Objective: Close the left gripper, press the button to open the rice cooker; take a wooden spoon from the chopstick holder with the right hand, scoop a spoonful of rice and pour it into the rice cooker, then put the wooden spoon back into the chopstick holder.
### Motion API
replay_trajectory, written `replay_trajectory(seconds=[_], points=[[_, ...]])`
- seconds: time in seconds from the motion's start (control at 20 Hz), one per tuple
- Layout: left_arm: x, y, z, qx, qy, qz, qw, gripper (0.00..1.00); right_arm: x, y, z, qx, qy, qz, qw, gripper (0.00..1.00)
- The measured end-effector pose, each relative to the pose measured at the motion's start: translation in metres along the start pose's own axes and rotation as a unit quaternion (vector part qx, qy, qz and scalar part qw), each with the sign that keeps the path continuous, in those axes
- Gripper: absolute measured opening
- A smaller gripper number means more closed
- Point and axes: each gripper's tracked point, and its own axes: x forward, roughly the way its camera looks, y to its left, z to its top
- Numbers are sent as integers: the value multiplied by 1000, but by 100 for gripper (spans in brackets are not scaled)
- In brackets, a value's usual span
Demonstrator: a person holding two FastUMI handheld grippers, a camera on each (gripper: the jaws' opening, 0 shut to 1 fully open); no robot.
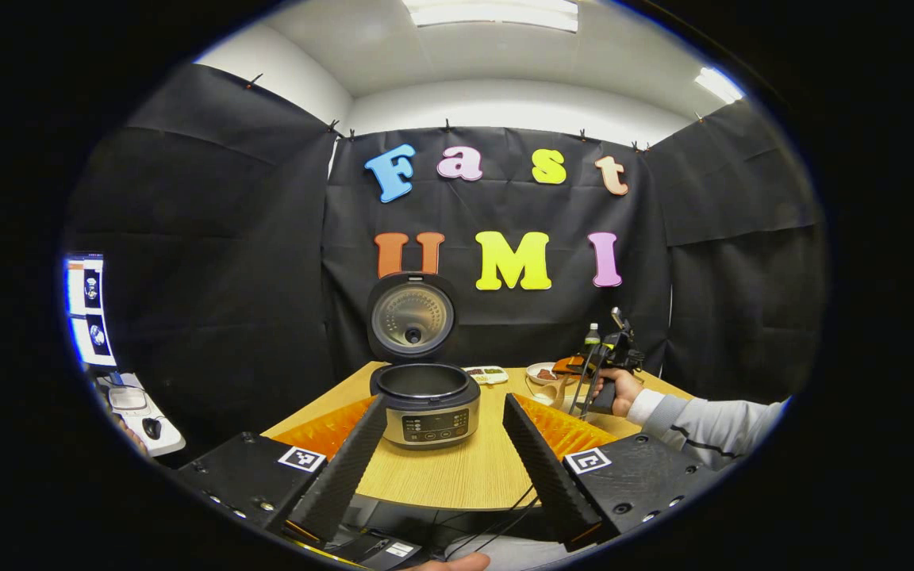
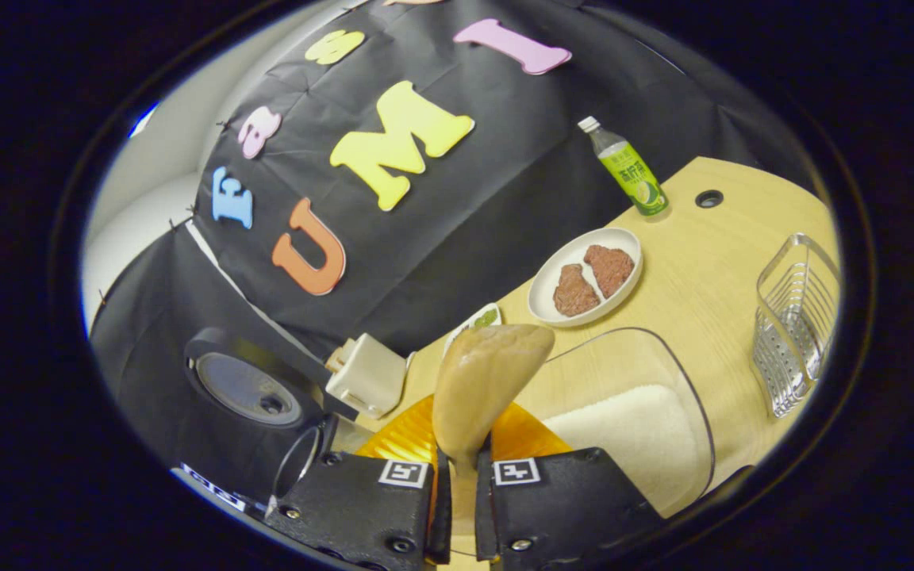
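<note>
Step in hand: the scoop — the cooker (image 1: 425,404) is already open, its lid (image 1: 411,317) stood upright at 12 o'clock above the pot, and the spoon (image 2: 482,381) has been taken from the holder (image 2: 796,325).

Left gripper (image 1: 445,440): fingers spread wide and nothing held between them; it is seen pulled back off the table (image 1: 457,476), with the cooker framed between the two fingers.

Right gripper (image 2: 457,496): closed on the spoon handle, both fingers pressed against it; the bowl of the spoon is pointed away toward 12 o'clock in the right gripper view, and no rice can be made out on it.

Rice (image 2: 624,428): a white heap in a clear container (image 2: 663,373), lying at about 3 o'clock of the spoon bowl and just beside it; whether the spoon touches the container rim cannot be told.

Cooker, from the right gripper view: only the open lid is seen, at 9 o'clock of the spoon, low in the picture.

Holder: a wire basket at the far 3 o'clock edge, well apart from the spoon, nothing seen in it.

Other things: a plate (image 2: 584,277) with two brown pieces at 1 o'clock and a bottle (image 2: 625,168) beyond it — neither is judged to be in the way.

Next move, as judged: the spoon tip would need to be tilted down and swung toward 3 o'clock into the rice, then levelled before being carried across to the pot.

Care needed: the loaded spoon should be kept level — a tilt on the way to the cooker would likely spill grains on the table.
</note>
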Motion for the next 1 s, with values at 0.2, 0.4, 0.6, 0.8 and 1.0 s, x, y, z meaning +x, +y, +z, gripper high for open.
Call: replay_trajectory(seconds=[0.2, 0.4, 0.6, 0.8, 1.0], points=[[-2, 2, 4, 2, -5, 5, 1000, 94, -13, -16, 32, 48, -38, 0, 998, 17], [-4, 2, 9, 4, -8, 7, 1000, 94, -29, -29, 53, 160, -66, 23, 985, 17], [-4, 2, 10, 19, -14, 10, 1000, 94, -39, -37, 70, 281, -84, 55, 954, 16], [-6, 3, 10, 22, -10, 13, 1000, 94, -53, -17, 83, 351, -98, 109, 925, 16], [-12, 9, 16, 10, -18, 19, 1000, 94, -65, 15, 85, 376, -109, 136, 910, 16]])
